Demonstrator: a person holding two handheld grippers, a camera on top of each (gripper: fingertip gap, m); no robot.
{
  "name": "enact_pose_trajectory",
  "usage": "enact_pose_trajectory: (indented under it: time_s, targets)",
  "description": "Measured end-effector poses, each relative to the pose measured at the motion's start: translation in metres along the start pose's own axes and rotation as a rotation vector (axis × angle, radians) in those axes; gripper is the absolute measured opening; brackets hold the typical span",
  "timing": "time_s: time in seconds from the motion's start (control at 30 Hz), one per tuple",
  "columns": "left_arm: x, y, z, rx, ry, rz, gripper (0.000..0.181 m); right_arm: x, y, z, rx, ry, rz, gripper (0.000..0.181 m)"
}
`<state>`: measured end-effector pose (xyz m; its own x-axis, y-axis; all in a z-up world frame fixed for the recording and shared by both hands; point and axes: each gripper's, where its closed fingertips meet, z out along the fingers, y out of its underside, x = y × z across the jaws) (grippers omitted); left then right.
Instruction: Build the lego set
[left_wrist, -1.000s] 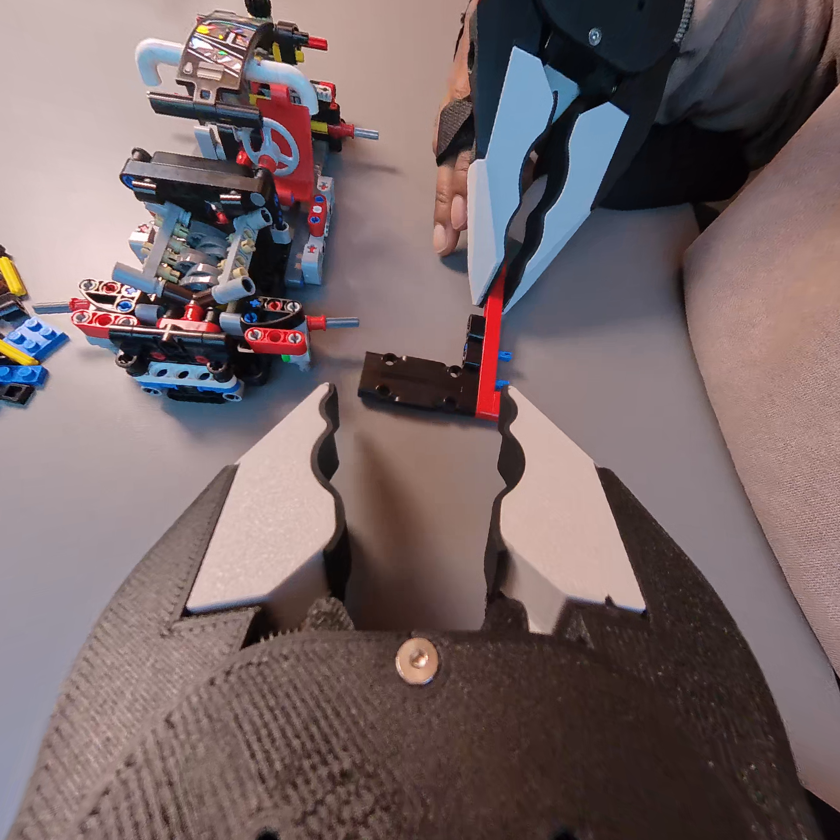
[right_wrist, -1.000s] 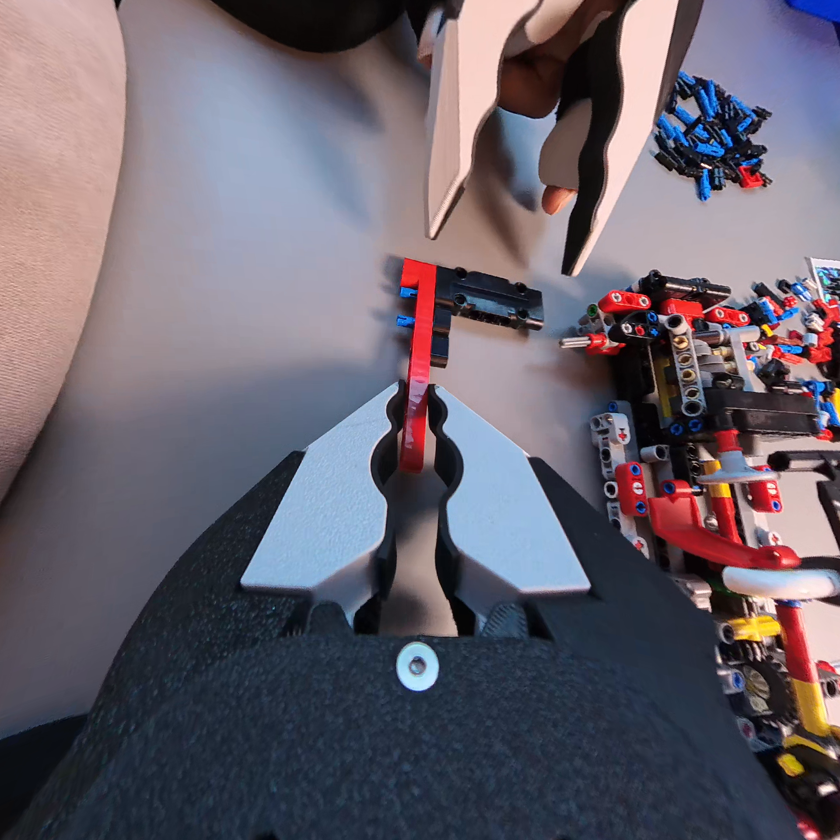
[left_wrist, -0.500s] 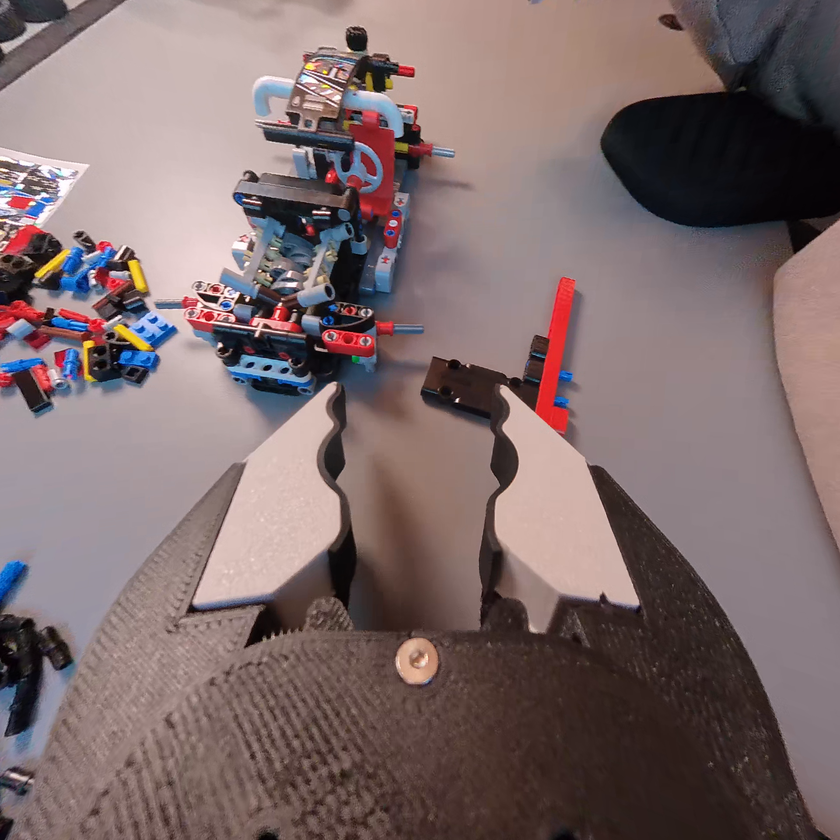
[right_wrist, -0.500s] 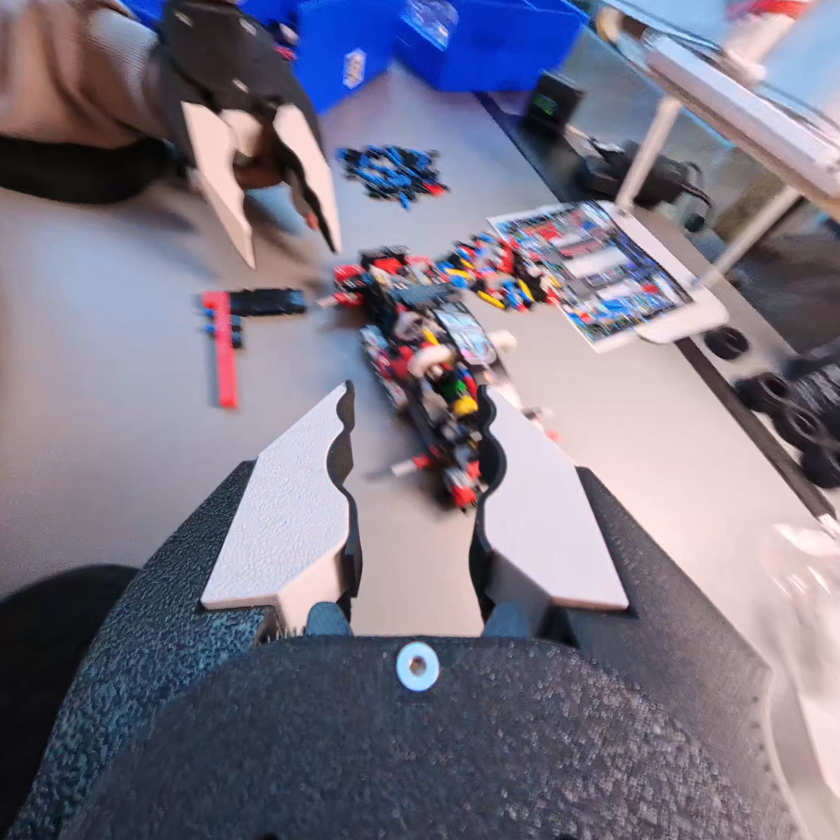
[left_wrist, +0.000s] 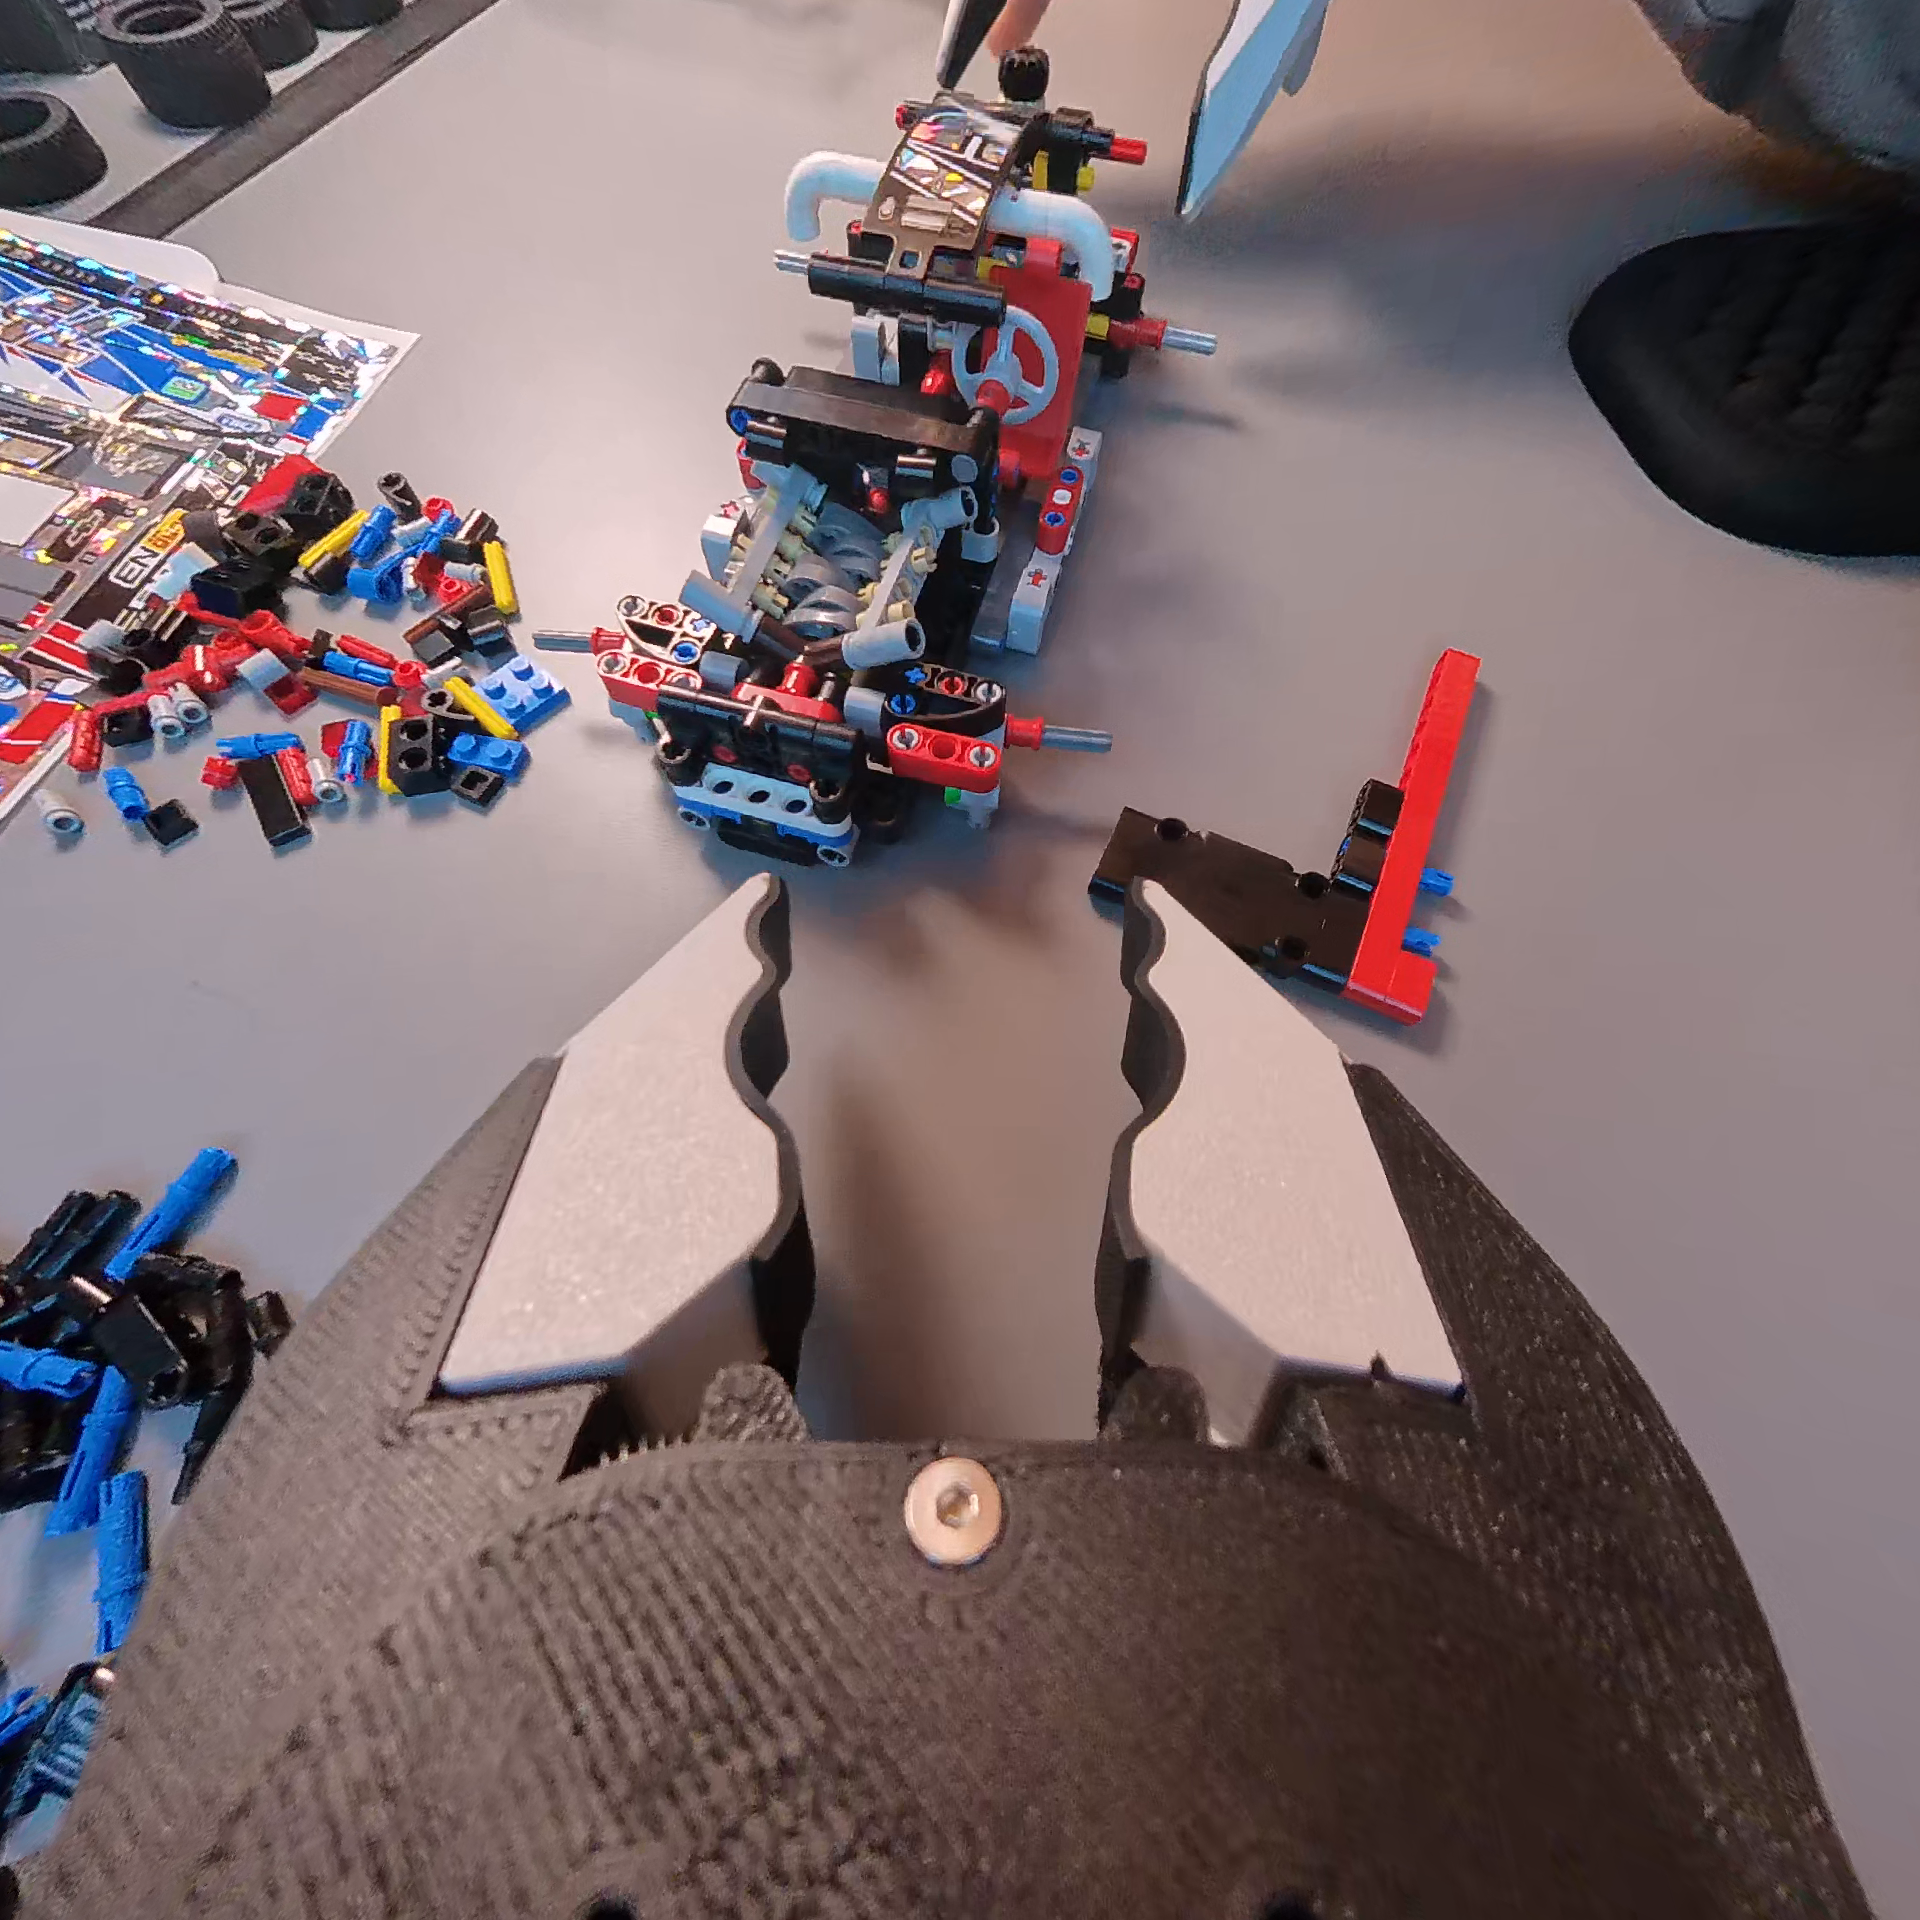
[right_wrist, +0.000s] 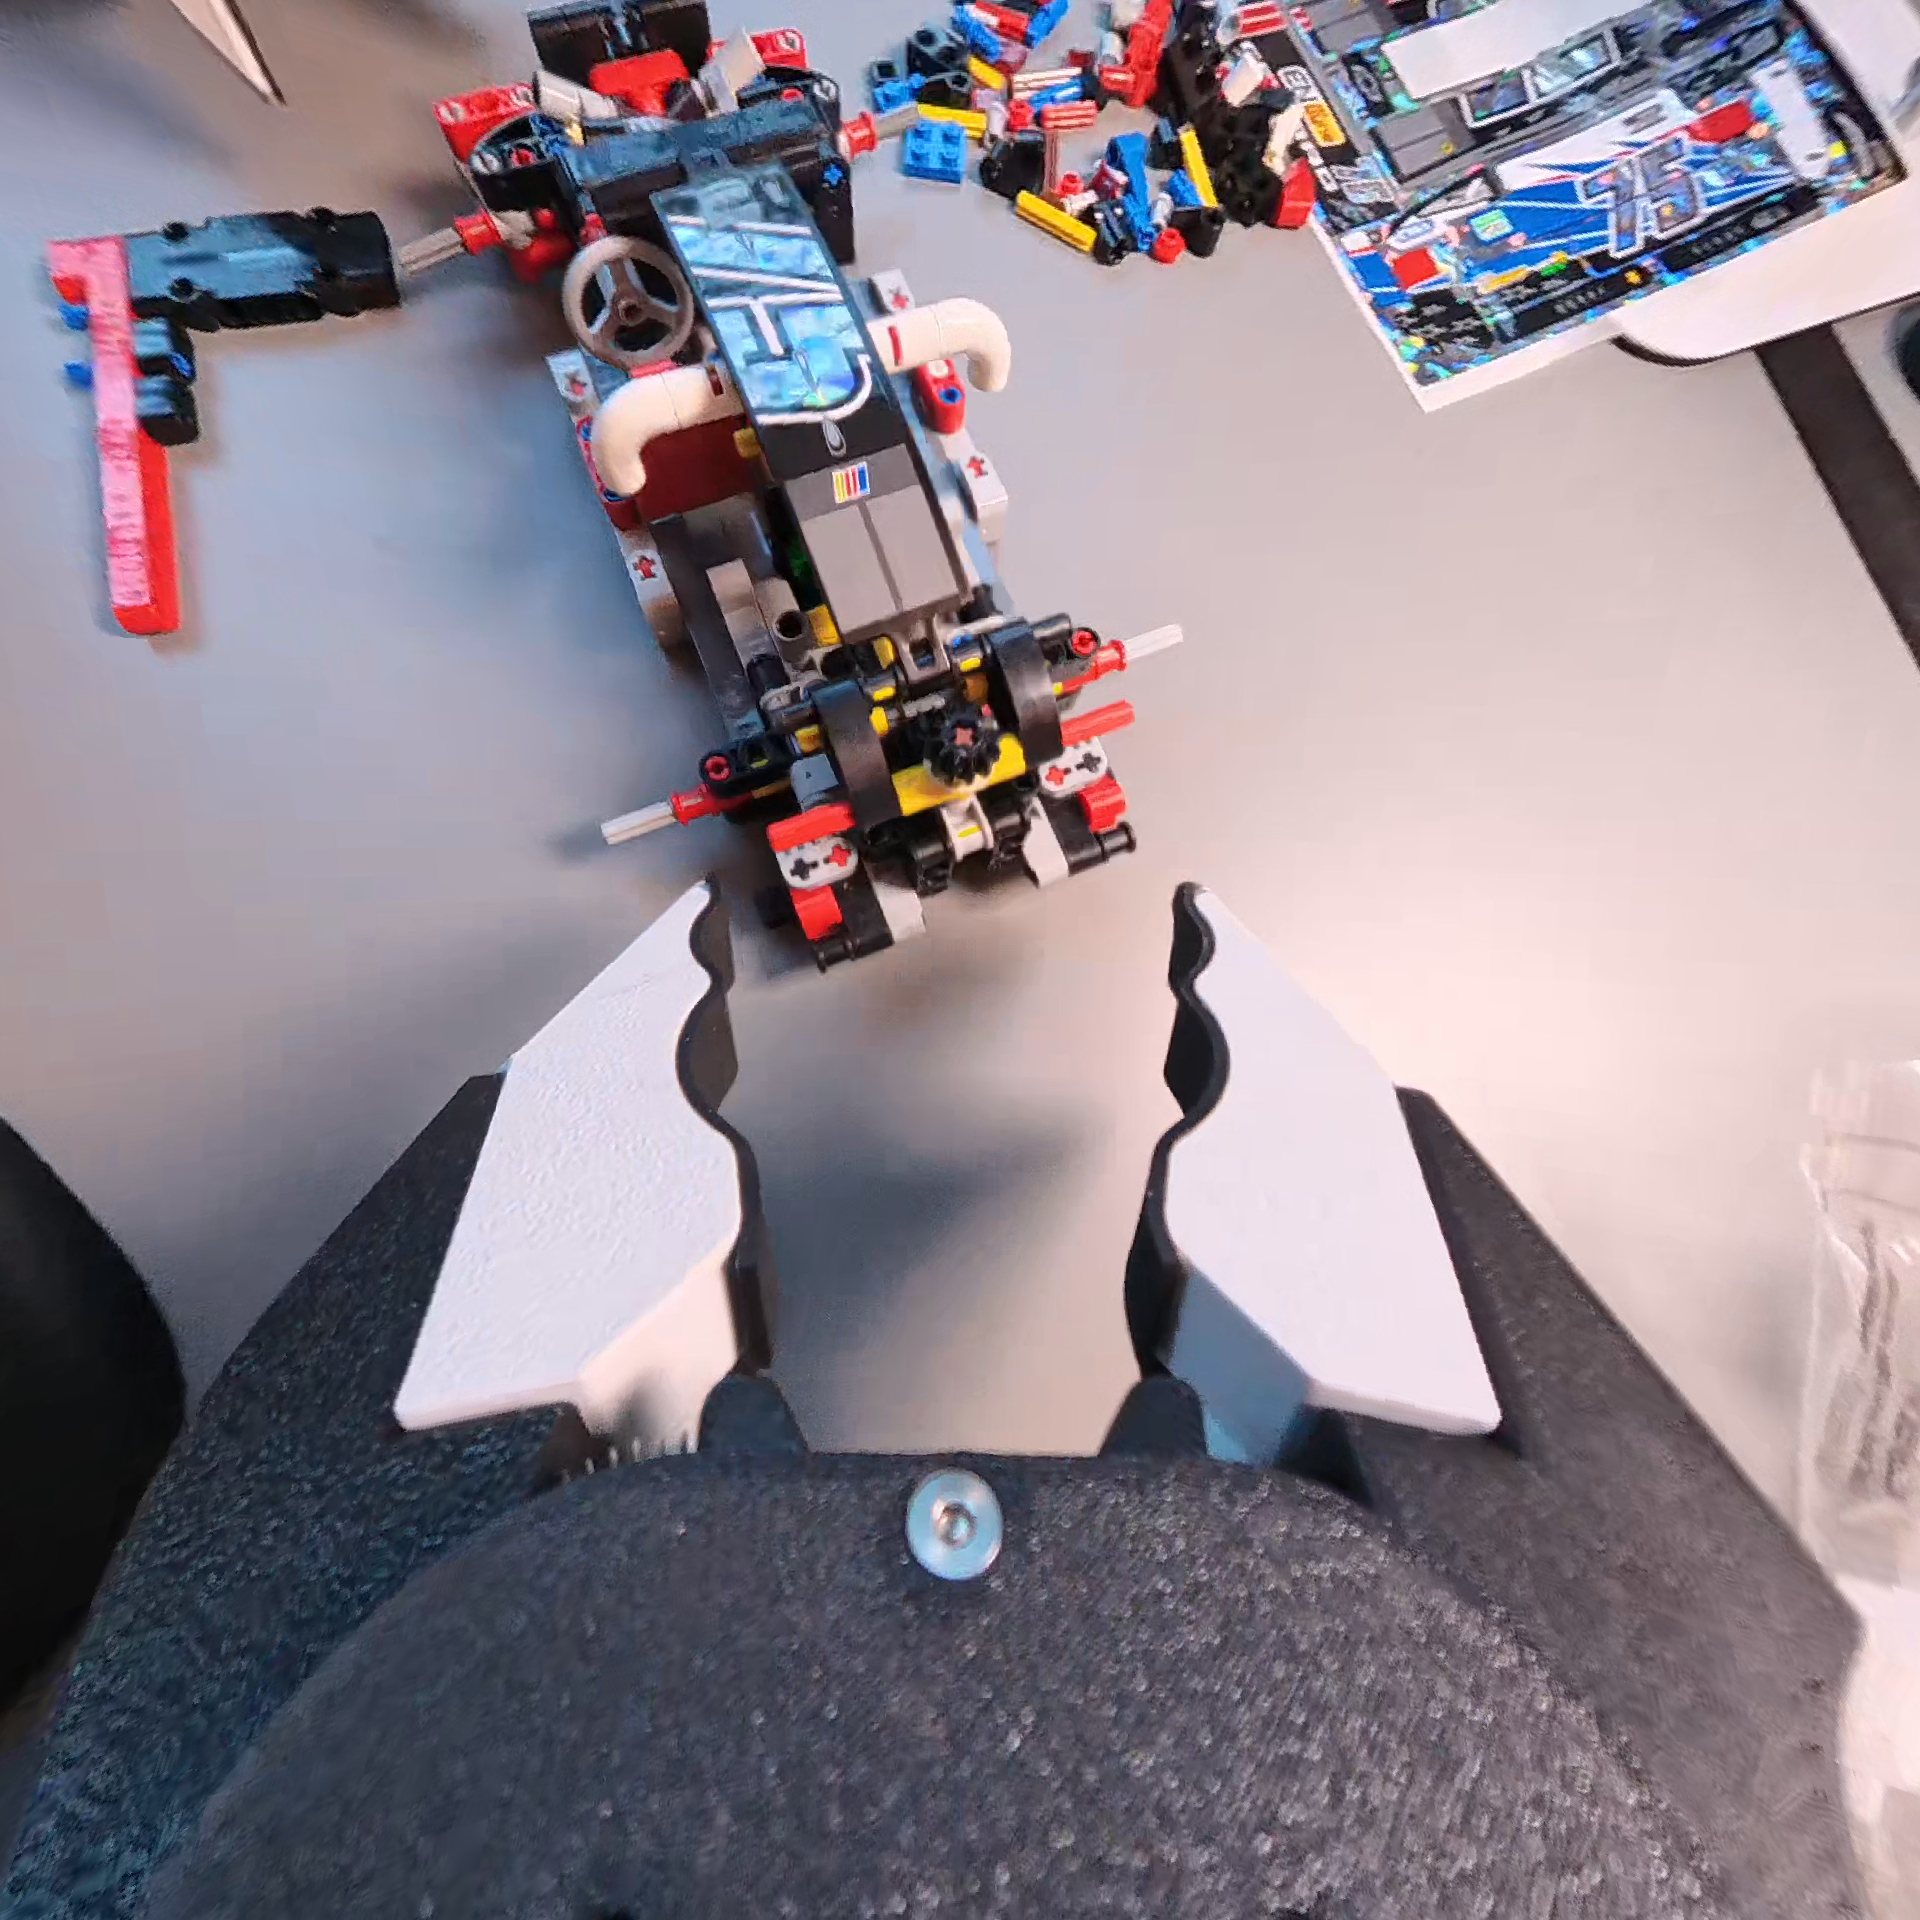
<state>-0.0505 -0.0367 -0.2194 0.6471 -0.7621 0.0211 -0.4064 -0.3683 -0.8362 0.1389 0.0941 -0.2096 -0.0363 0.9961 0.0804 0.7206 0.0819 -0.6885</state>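
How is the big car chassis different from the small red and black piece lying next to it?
The car chassis is a long, tall build in many colours, with a steering wheel and axles sticking out; the red and black piece is a flat L shape of just a red beam and black parts with blue pins. The chassis stands between both open tongs; the piece lies off to one side. Both rest on the grey table, ungripped.

Two wrist views, facing one another across the table

The half-built lego car is seen closely from above at opposite ends; the red-and-black subassembly and instruction sheet are shared.
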Motion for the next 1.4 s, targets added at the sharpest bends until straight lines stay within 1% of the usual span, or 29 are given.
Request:
enact_pose_trajectory:
  time_s: [0.1, 0.2, 0.23, 0.33, 0.37, 0.57, 0.8, 1.0, 1.23, 1.27, 1.3, 1.33, 1.37, 1.4]
  targets:
    - [-0.003, 0.003, 0.0, -0.006, -0.01, -0.007, 0.063, -0.001, -0.011, 0.006, -0.022, -0.054, -0.05, 0.09]
    - [-0.005, 0.003, -0.001, 0.001, -0.011, -0.014, 0.063, -0.006, -0.019, 0.012, -0.059, -0.105, -0.111, 0.092]
    - [-0.005, 0.003, -0.001, 0.0, -0.01, -0.015, 0.063, -0.008, -0.02, 0.015, -0.073, -0.122, -0.122, 0.091]
    - [-0.003, 0.005, 0.0, -0.008, -0.004, -0.009, 0.062, -0.005, -0.016, 0.023, -0.133, -0.114, -0.161, 0.076]
    - [-0.002, 0.005, 0.001, -0.011, -0.004, -0.004, 0.062, -0.005, -0.016, 0.023, -0.132, -0.119, -0.161, 0.074]
    - [0.003, 0.005, 0.002, -0.024, -0.003, 0.04, 0.061, -0.01, -0.007, 0.014, -0.097, -0.131, -0.106, 0.074]
    - [0.009, 0.001, 0.002, -0.017, 0.006, 0.057, 0.06, -0.019, 0.015, -0.009, -0.142, -0.099, -0.084, 0.074]
    - [0.012, -0.002, 0.001, -0.01, 0.006, 0.073, 0.059, -0.018, 0.046, -0.038, -0.158, -0.021, -0.005, 0.074]
    - [0.013, -0.006, 0.001, 0.004, 0.004, 0.073, 0.059, -0.018, 0.082, -0.073, -0.127, 0.121, 0.18, 0.073]
    - [0.013, -0.006, 0.001, 0.006, 0.004, 0.072, 0.059, -0.02, 0.088, -0.076, -0.138, 0.141, 0.217, 0.053]
    - [0.013, -0.006, 0.0, 0.007, 0.004, 0.071, 0.059, -0.015, 0.094, -0.078, -0.148, 0.203, 0.254, 0.05]
    - [0.012, -0.006, 0.001, 0.008, 0.003, 0.07, 0.059, -0.014, 0.099, -0.079, -0.154, 0.246, 0.275, 0.053]
    - [0.012, -0.006, 0.001, 0.009, 0.003, 0.069, 0.059, -0.014, 0.102, -0.08, -0.156, 0.281, 0.285, 0.065]
    - [0.012, -0.006, 0.001, 0.01, 0.004, 0.068, 0.059, -0.016, 0.102, -0.08, -0.148, 0.294, 0.282, 0.071]
